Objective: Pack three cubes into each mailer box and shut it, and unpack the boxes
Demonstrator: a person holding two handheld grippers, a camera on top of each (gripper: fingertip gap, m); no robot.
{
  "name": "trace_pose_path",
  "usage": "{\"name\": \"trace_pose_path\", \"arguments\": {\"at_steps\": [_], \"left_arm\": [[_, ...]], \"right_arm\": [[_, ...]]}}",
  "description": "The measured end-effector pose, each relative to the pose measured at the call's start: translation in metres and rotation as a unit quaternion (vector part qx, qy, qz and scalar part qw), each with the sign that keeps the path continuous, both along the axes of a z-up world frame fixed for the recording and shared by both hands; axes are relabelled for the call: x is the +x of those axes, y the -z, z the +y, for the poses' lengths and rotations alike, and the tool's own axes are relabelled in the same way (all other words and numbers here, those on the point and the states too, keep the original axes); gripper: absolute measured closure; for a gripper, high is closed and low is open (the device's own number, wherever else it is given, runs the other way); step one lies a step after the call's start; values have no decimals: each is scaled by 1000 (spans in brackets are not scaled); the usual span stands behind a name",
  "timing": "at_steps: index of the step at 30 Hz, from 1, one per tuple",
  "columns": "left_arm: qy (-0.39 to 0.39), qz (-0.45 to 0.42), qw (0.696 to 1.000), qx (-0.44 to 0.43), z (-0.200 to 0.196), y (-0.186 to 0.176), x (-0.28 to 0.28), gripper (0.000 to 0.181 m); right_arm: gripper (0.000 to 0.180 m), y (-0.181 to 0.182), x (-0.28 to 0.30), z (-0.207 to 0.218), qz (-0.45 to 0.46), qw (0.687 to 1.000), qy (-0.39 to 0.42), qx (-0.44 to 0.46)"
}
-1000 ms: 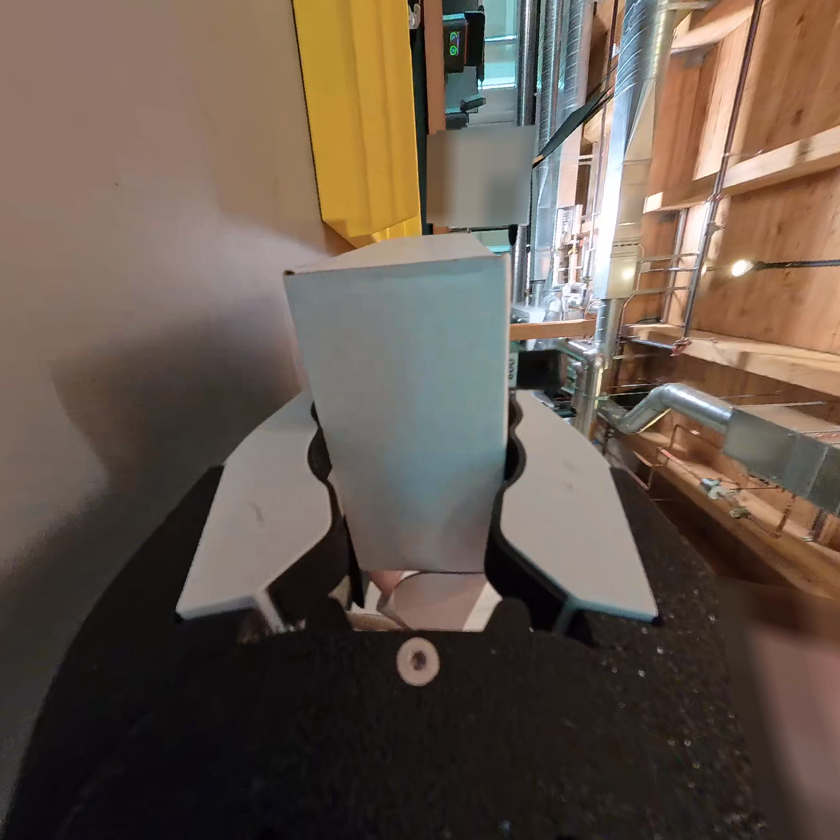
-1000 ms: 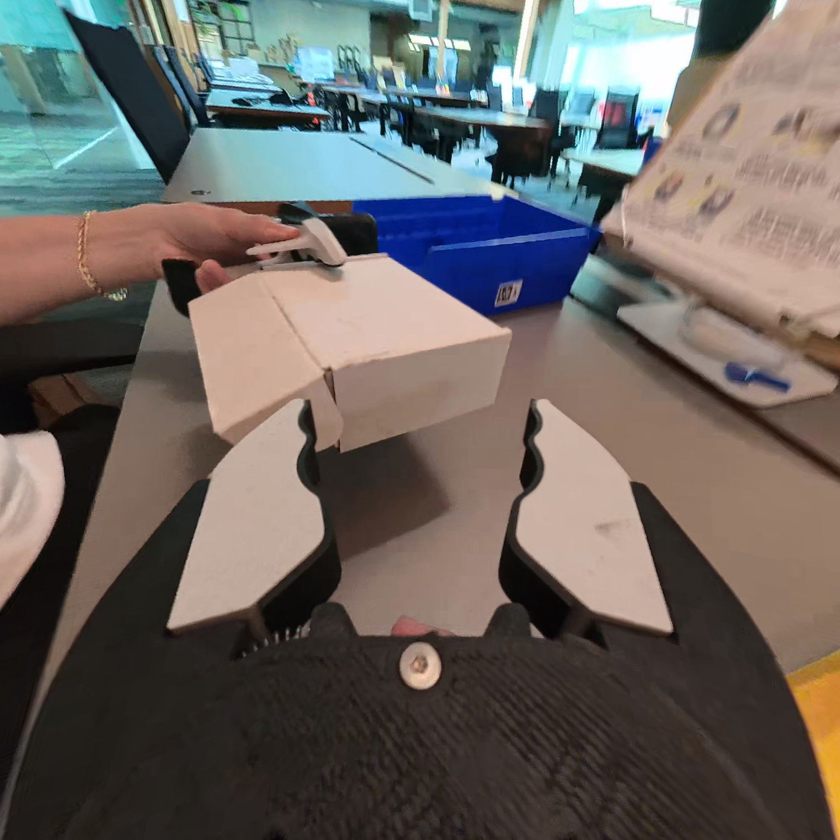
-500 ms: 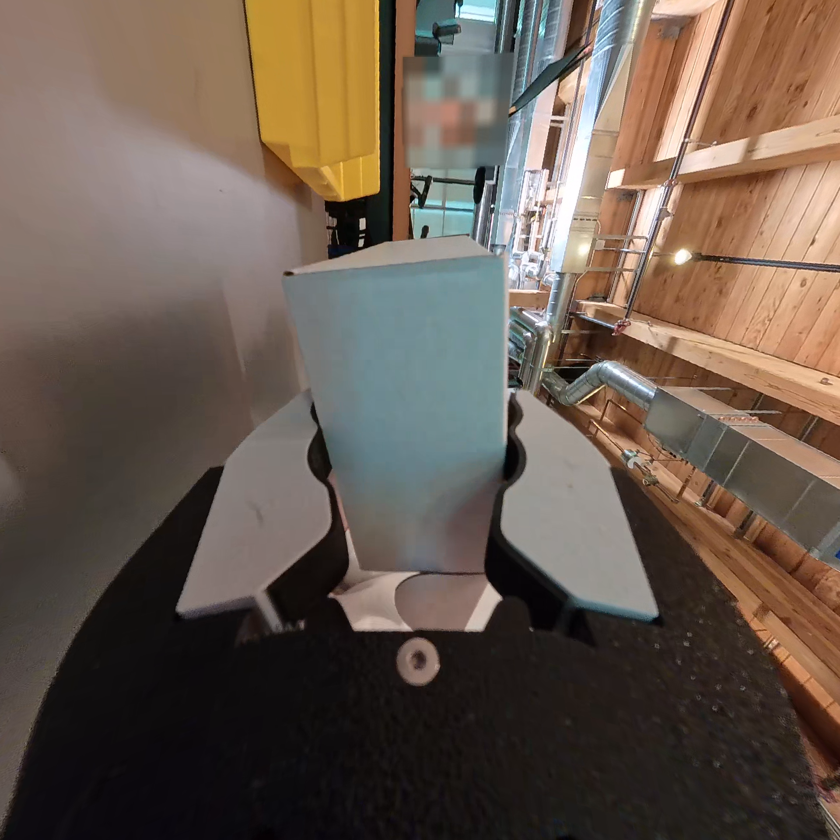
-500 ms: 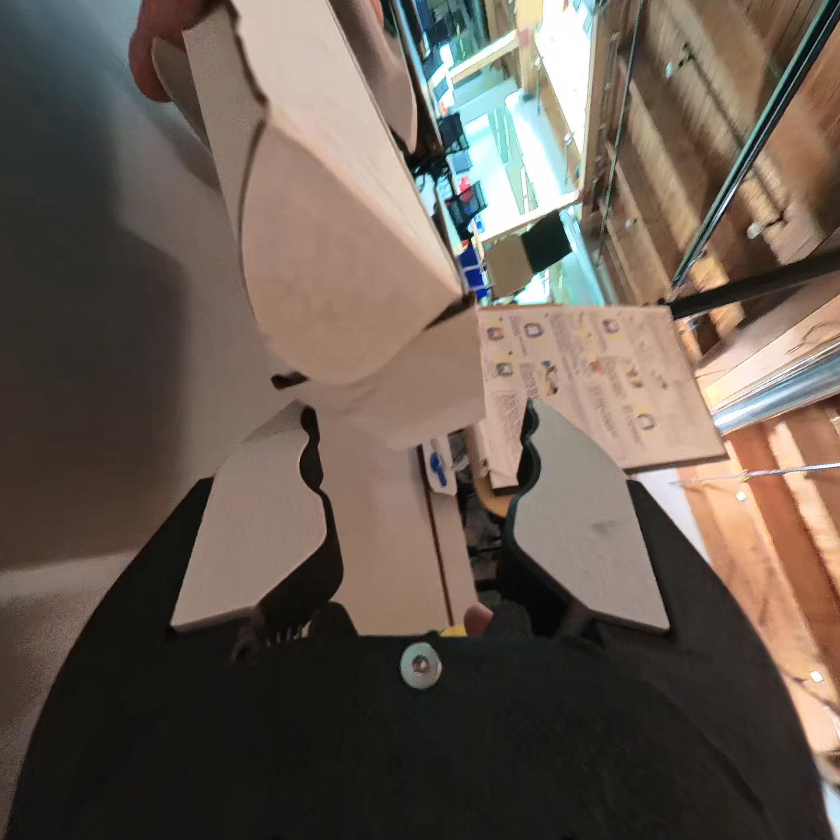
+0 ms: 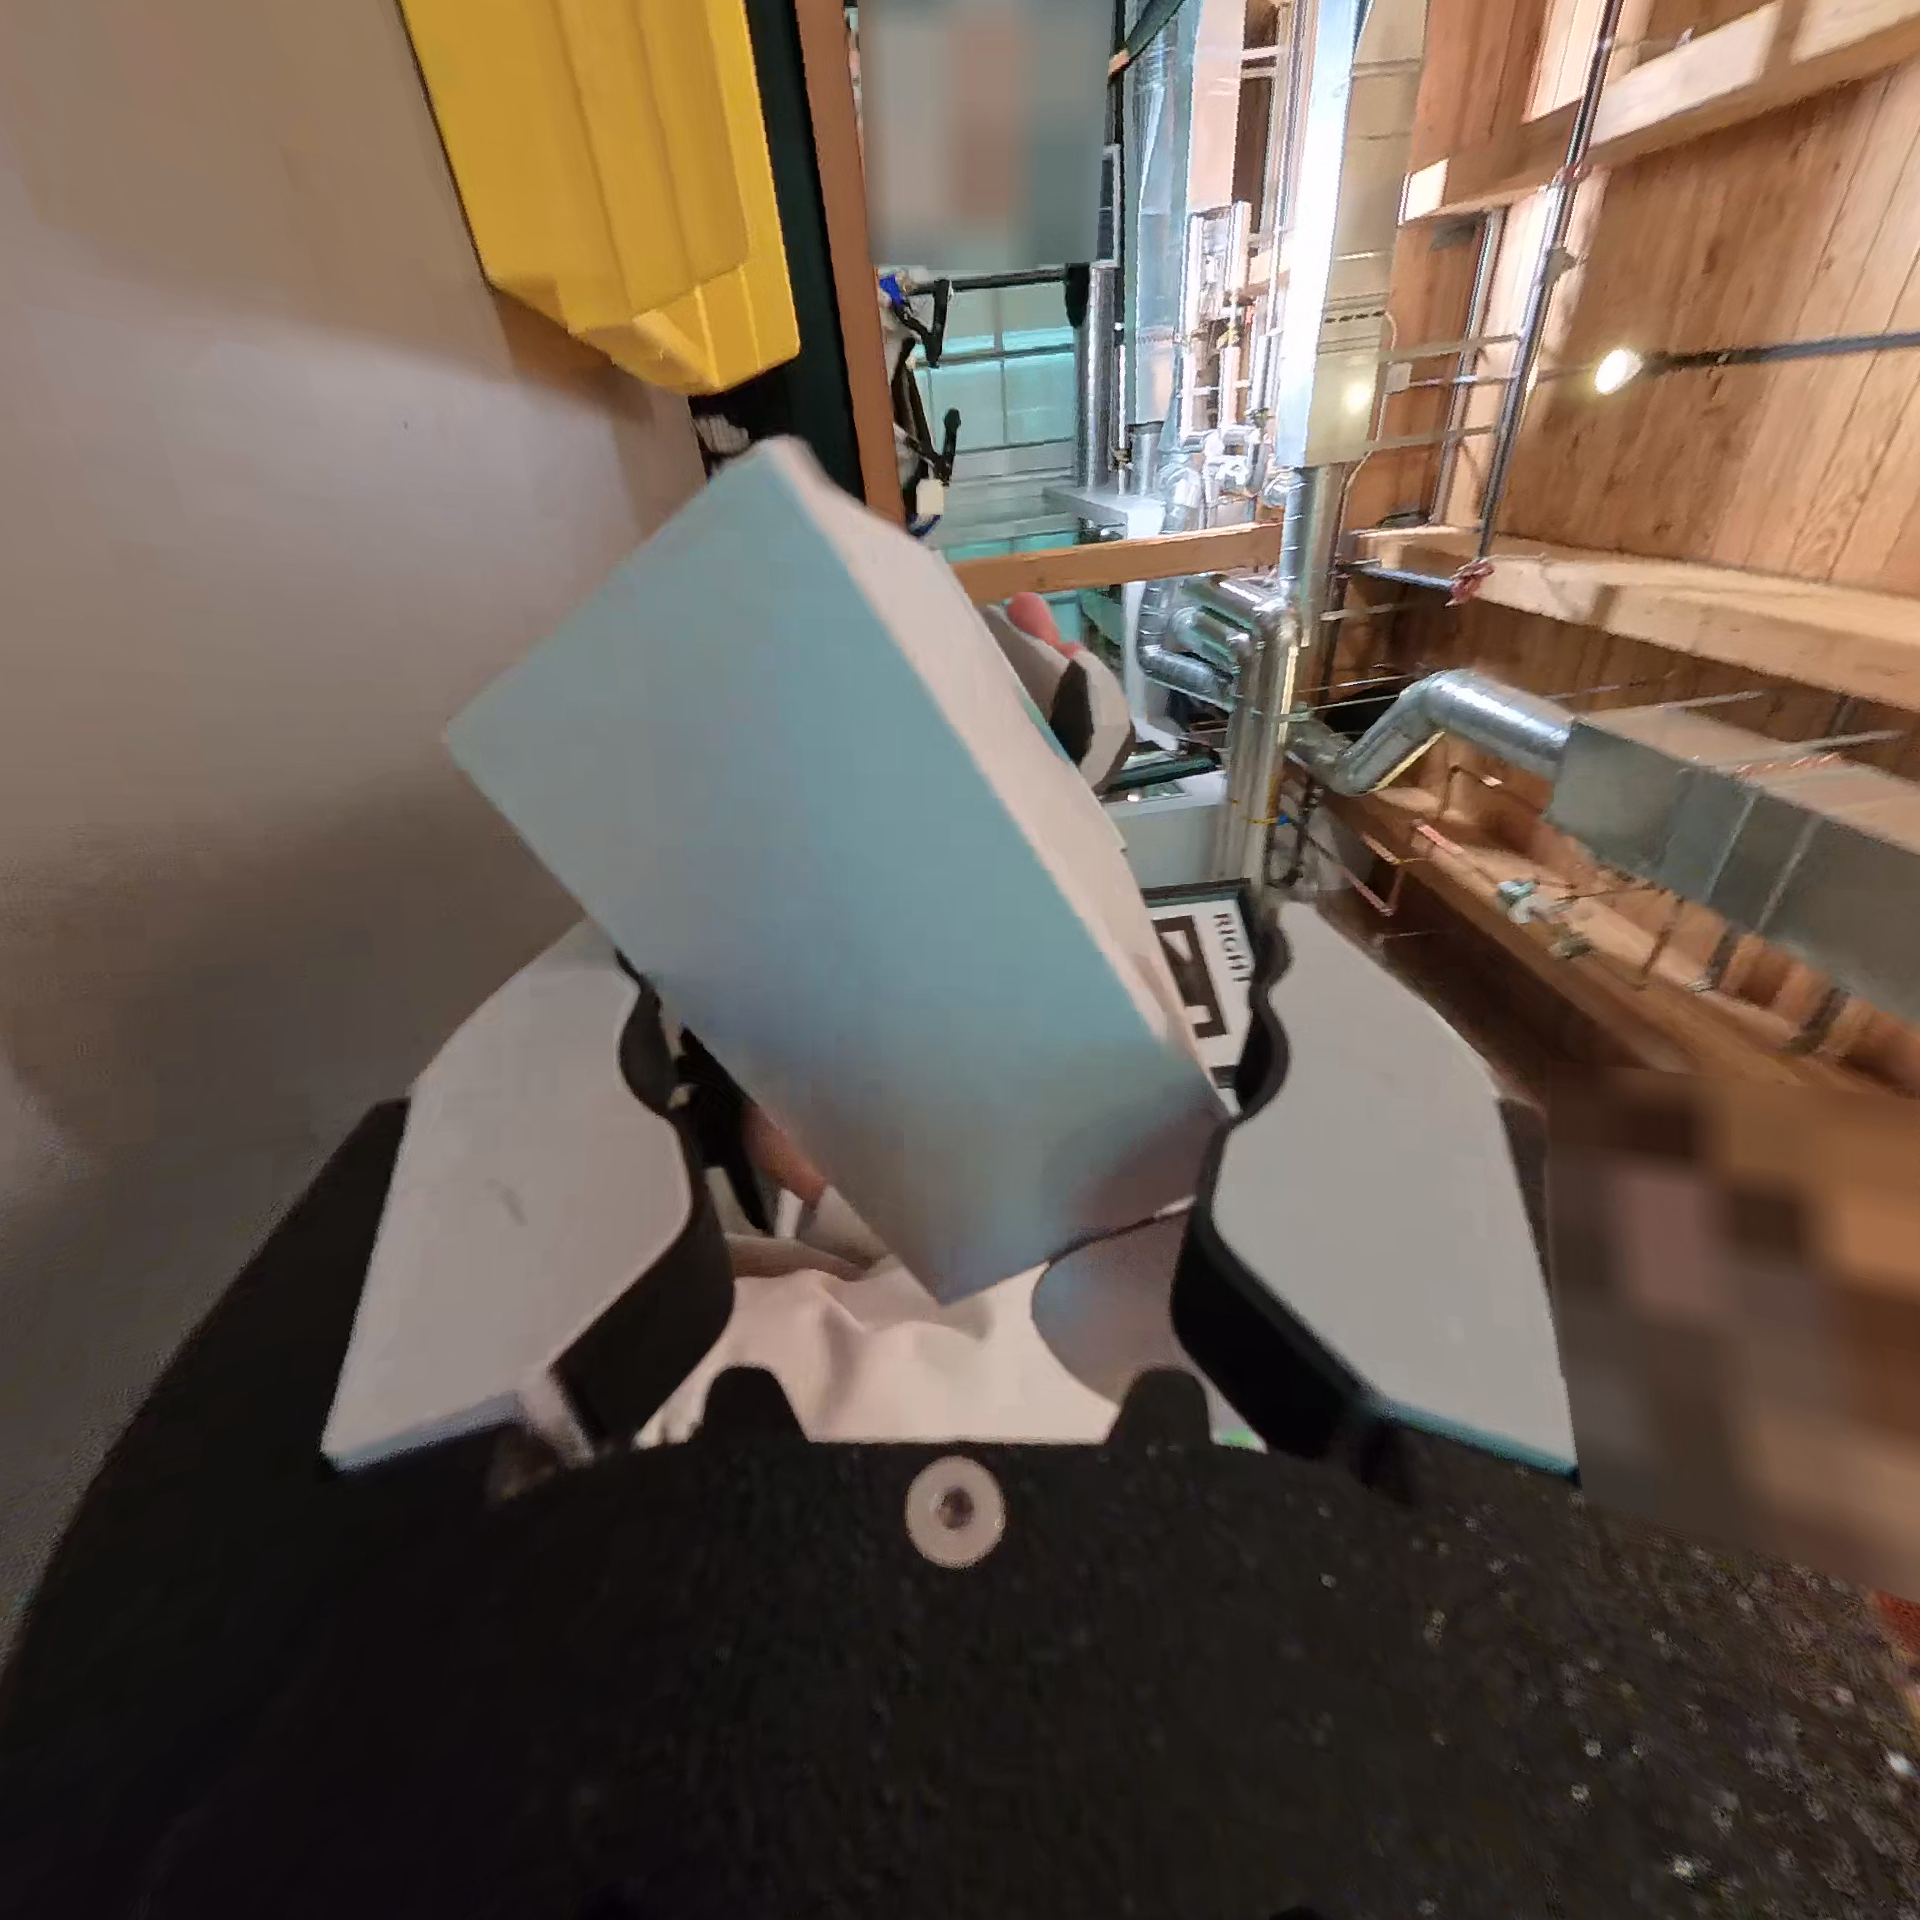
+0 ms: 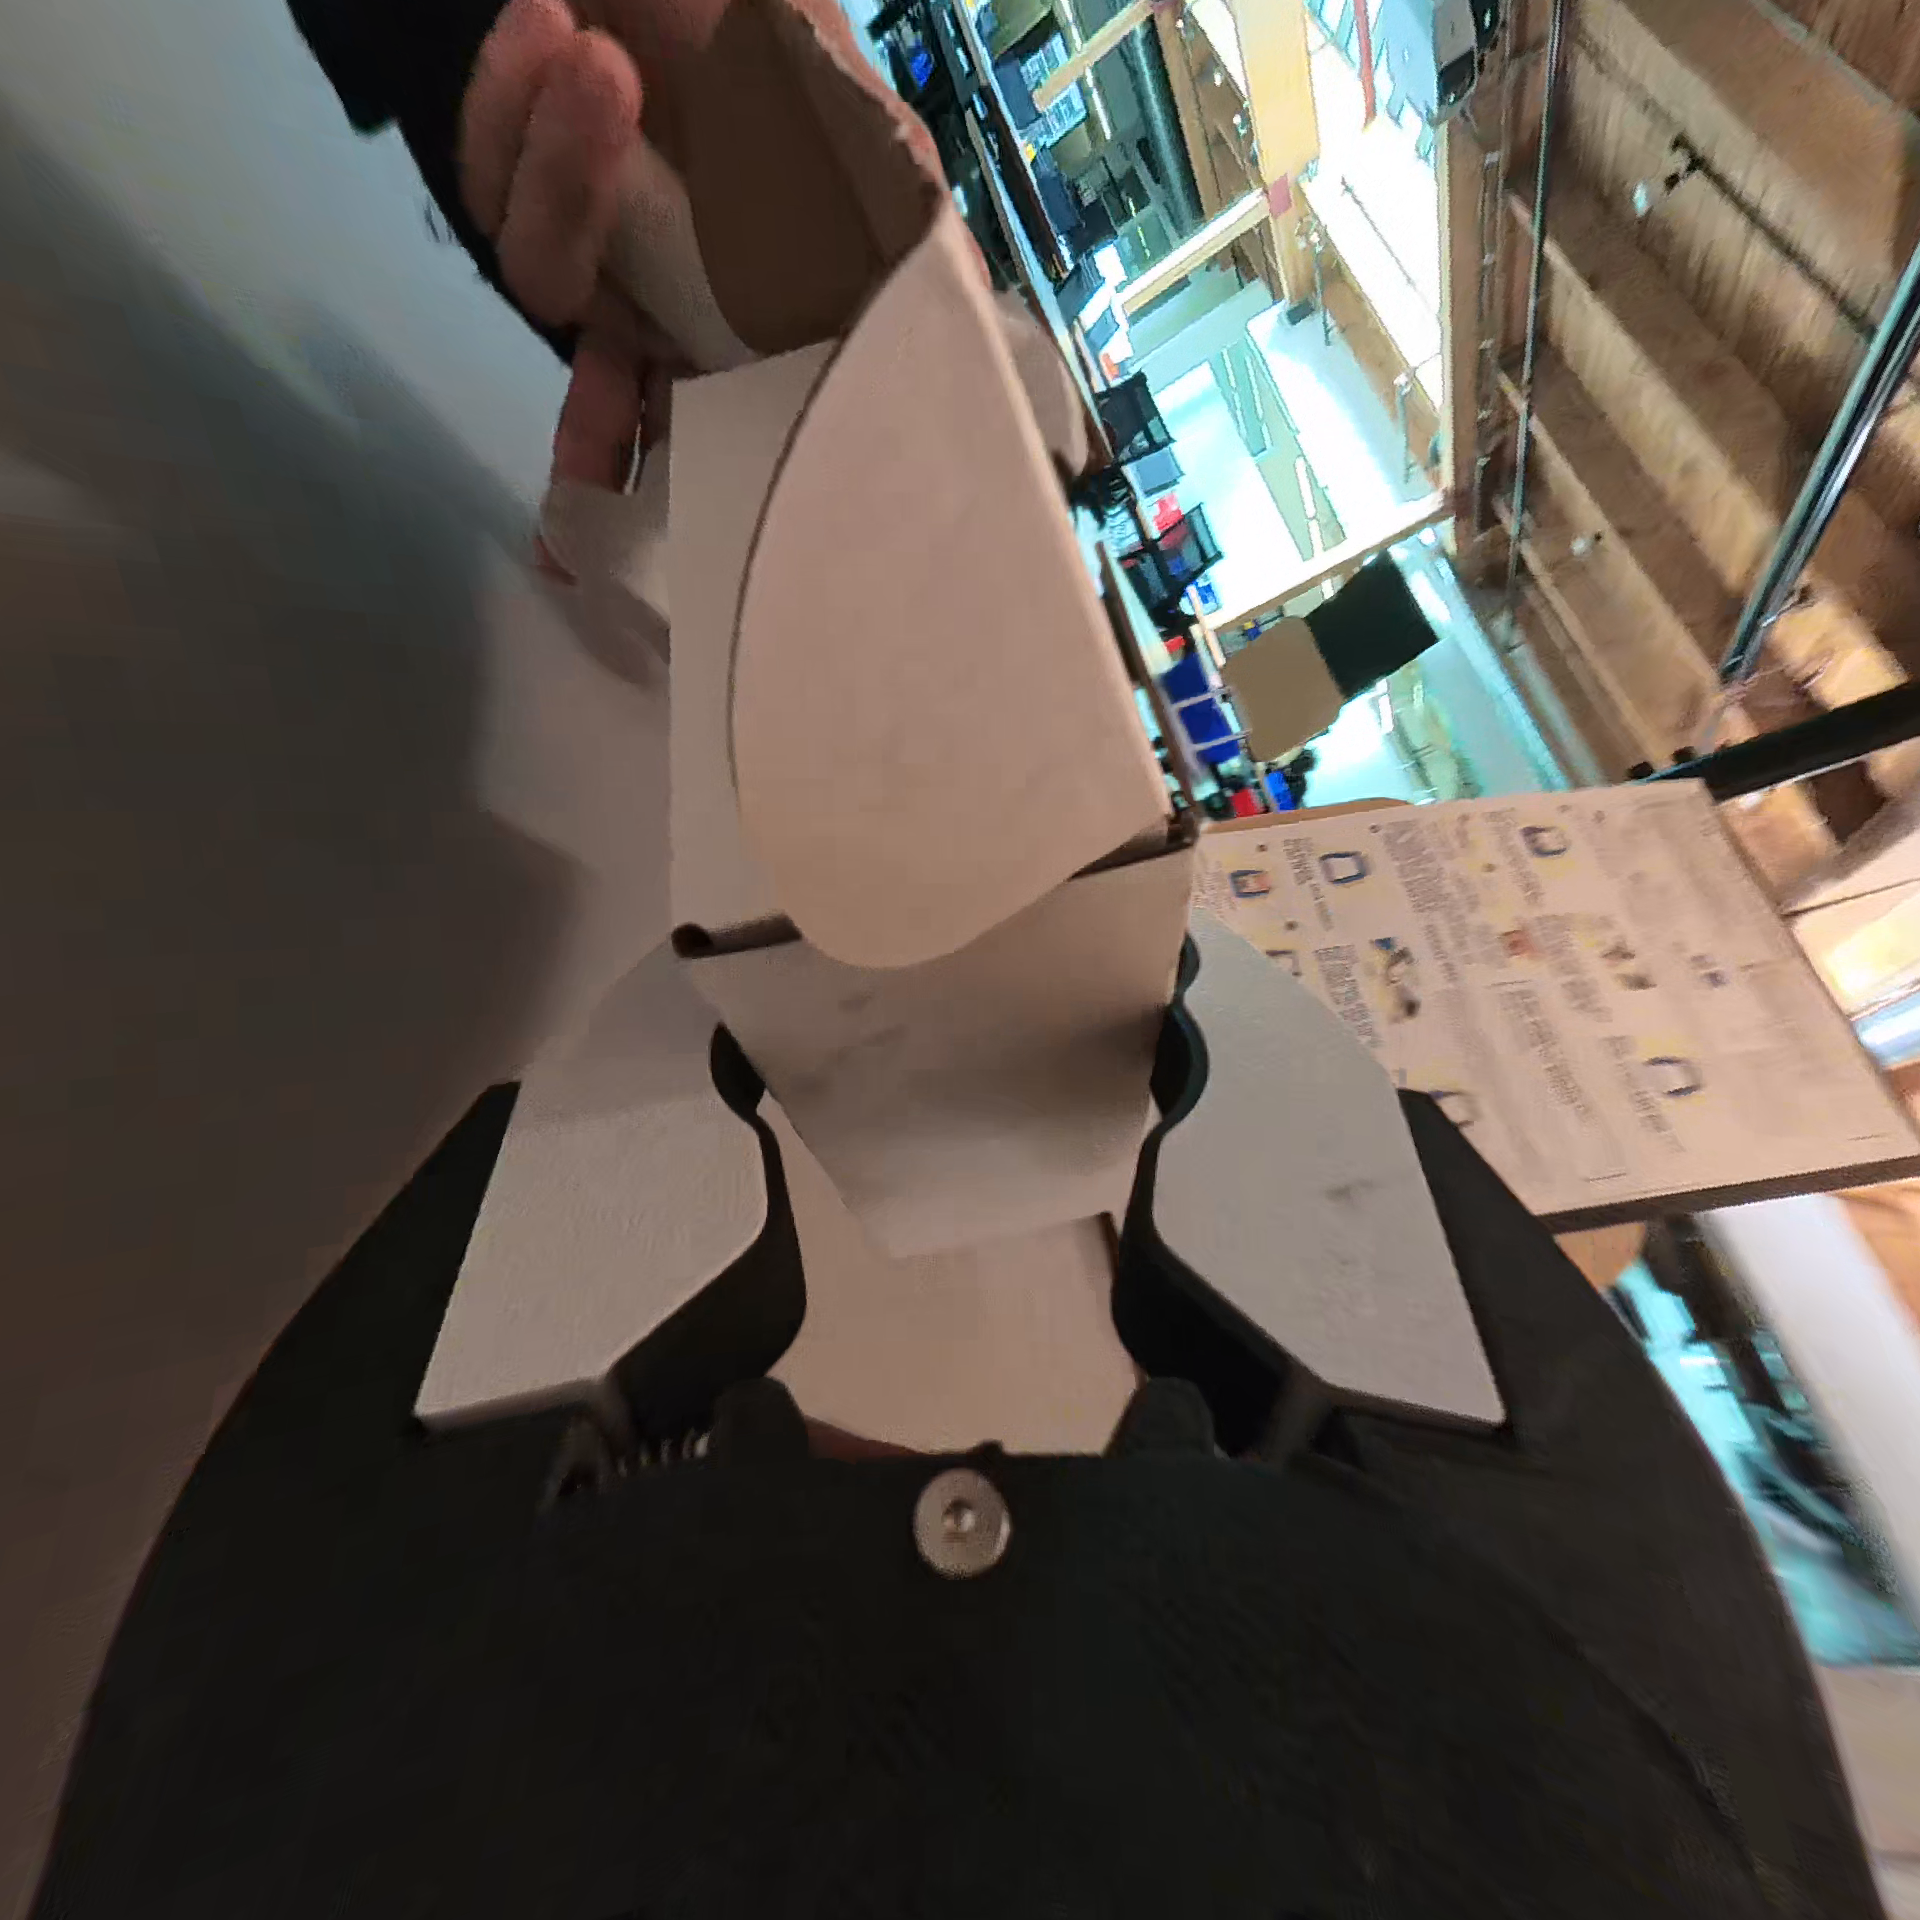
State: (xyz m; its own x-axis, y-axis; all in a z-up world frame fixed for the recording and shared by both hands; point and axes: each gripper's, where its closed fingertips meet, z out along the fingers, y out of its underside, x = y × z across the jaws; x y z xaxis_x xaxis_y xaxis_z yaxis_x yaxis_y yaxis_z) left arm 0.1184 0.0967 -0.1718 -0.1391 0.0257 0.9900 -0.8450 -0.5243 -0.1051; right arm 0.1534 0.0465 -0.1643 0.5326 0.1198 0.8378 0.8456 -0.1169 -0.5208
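Two grippers meet on one white mailer box [image 5: 831,935], which we see tilted across the centre of the left wrist view. Our left gripper [image 5: 951,1049] has its jaws spread wide, the box loose between them. Our right gripper [image 6: 961,1049] pinches the box's flap [image 6: 966,1091] at mid-frame; a yellow bin [image 5: 613,166] sits upper left.

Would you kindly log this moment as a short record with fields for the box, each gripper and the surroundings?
Box: white mailer box, tilted, off the table, lid flap loose
Left gripper: fingers apart, box lying skew between them
Right gripper: fingers close on either side of the box's end flap; grip not certain
Table: grey surface
Background: yellow bin; printed sheet on board
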Motion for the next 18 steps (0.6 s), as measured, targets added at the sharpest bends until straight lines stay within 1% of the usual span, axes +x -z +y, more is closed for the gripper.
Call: {"name": "trace_pose_path", "arguments": {"at_steps": [1,3,5,7,9,11,13,15,16,18], "left_arm": [[-4,-16,1000,12,0,-3,-1,68],[2,-45,999,27,-1,-9,-5,62],[11,-47,998,45,-6,-9,-9,58],[18,-26,997,68,-11,0,-11,56],[15,0,998,66,-13,6,-10,54],[20,-6,1000,16,-13,0,-13,54],[6,-7,997,-76,-3,-13,-13,57],[-22,-26,990,-134,14,-20,-12,62],[-38,-40,989,-135,21,-20,-12,68],[-62,-64,990,-111,28,-20,-11,70]], "right_arm": [[105,0,1,-1,22,1000,0,-6],[105,1,9,-4,75,997,14,-13],[105,8,16,-8,135,990,7,-25],[105,27,25,-9,179,982,13,-52],[106,42,28,-9,210,976,5,-66],[106,44,29,-10,242,968,-14,-58],[106,37,34,-16,246,969,-25,-29],[107,37,45,-22,253,967,-5,-33],[107,38,52,-24,266,963,9,-32],[107,41,60,-28,298,954,16,-28]]}}
